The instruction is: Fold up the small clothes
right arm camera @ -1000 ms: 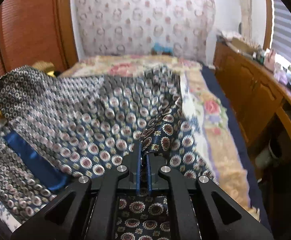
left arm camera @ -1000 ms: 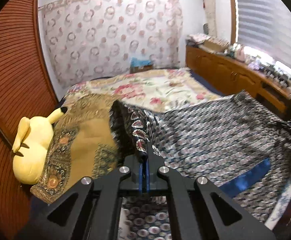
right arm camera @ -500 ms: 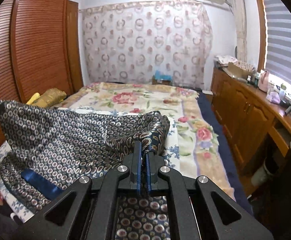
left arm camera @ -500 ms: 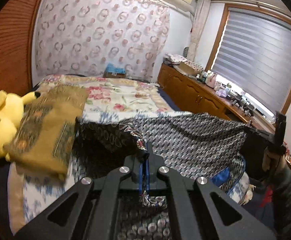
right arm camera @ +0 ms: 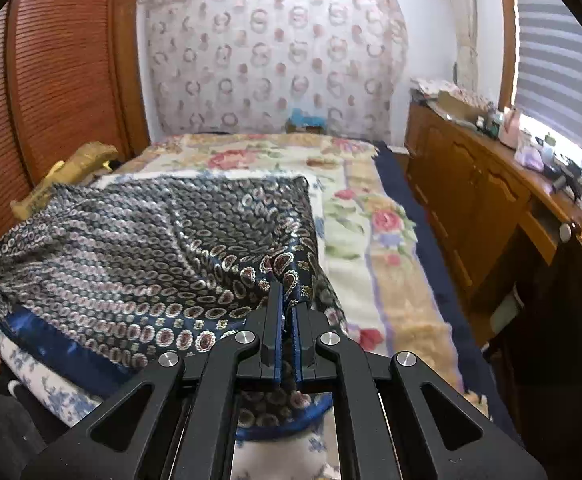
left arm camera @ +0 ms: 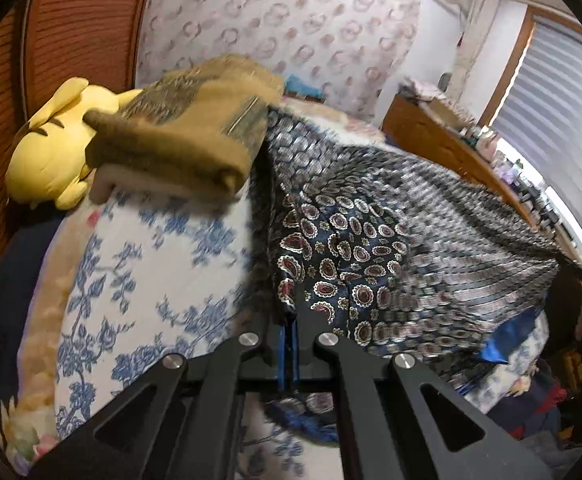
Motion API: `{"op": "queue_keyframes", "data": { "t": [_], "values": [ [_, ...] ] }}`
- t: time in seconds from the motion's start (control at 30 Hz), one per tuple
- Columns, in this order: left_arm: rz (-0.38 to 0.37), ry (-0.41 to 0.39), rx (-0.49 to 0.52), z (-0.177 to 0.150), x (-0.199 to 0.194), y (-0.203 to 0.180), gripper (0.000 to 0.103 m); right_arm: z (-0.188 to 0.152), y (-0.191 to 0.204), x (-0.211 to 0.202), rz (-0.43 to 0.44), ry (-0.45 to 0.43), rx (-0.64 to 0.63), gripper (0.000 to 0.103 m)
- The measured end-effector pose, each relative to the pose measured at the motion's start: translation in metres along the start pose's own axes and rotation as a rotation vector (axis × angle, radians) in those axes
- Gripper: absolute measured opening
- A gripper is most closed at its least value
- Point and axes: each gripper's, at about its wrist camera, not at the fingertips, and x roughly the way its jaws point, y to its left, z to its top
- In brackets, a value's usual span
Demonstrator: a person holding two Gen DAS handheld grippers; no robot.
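Both grippers, left gripper [left arm camera: 289,330] and right gripper [right arm camera: 287,308], pinched the patterned cloth [right arm camera: 151,240] stretched over the bed [right arm camera: 371,240] (first fold underway); laying it flat probably came next.

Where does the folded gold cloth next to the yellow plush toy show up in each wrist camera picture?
Left wrist view: the folded gold cloth sits large at upper left, overlapping the yellow plush toy.
Right wrist view: the folded gold cloth is small at far left, by the wooden wardrobe.
Shared landmark: the ring-patterned curtain behind the bed.
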Motion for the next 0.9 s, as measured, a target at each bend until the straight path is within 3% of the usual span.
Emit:
{"op": "queue_keyframes", "data": {
  "t": [0.23, 0.33, 0.4, 0.43, 0.67, 0.9],
  "values": [
    [0.044, 0.032, 0.039, -0.011, 0.012, -0.004, 0.004, -0.011, 0.0, 0.023, -0.013, 0.06, -0.003, 0.002],
    [0.048, 0.037, 0.047, -0.01, 0.01, -0.005, 0.012, -0.015, 0.005, 0.022, -0.013, 0.065, 0.005, 0.003],
    [0.05, 0.027, 0.053, -0.01, 0.006, -0.005, 0.027, -0.017, 0.008, 0.018, -0.012, 0.058, 0.006, 0.005],
    [0.05, 0.021, 0.055, -0.01, 0.004, -0.005, 0.03, -0.018, 0.01, 0.016, -0.015, 0.054, 0.004, 0.006],
    [0.052, -0.012, 0.08, -0.004, -0.011, -0.009, 0.053, -0.015, 0.017, -0.004, -0.034, 0.011, -0.009, 0.034],
    [0.065, 0.049, 0.053, -0.008, 0.011, -0.004, 0.053, -0.009, 0.049, -0.011, 0.011, -0.03, -0.039, 0.053]
  ]
}}
